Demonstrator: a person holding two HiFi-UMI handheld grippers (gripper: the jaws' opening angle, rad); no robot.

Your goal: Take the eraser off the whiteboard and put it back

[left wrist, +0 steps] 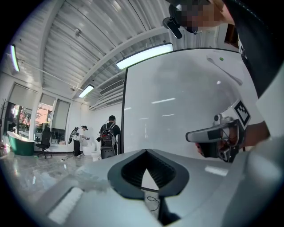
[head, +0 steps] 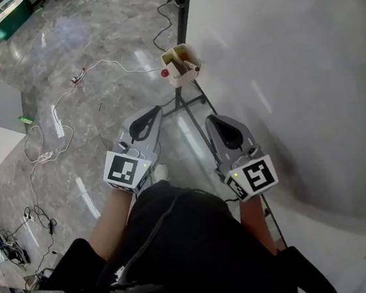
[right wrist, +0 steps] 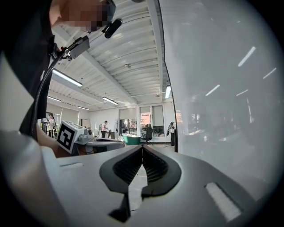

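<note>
Both tools are up in the middle of the head view, side by side and pointing level along the whiteboard (head: 292, 64), which fills the right of the frame. The left gripper (head: 148, 115) is clenched on nothing, its tips meeting over bare floor. The right gripper (head: 218, 120) is the same, jaws together and empty, just beside the board's lower edge. That looks like a carrying pose, tucked in close to the body because there is nothing to grab yet.

And the eraser? I can't pick it out. The board face in view is bare. A cream holder box (head: 180, 64) hangs by the stand at upper centre with small things inside, possibly markers. Whether the eraser is among them is unclear, so the task looks barely begun.
</note>
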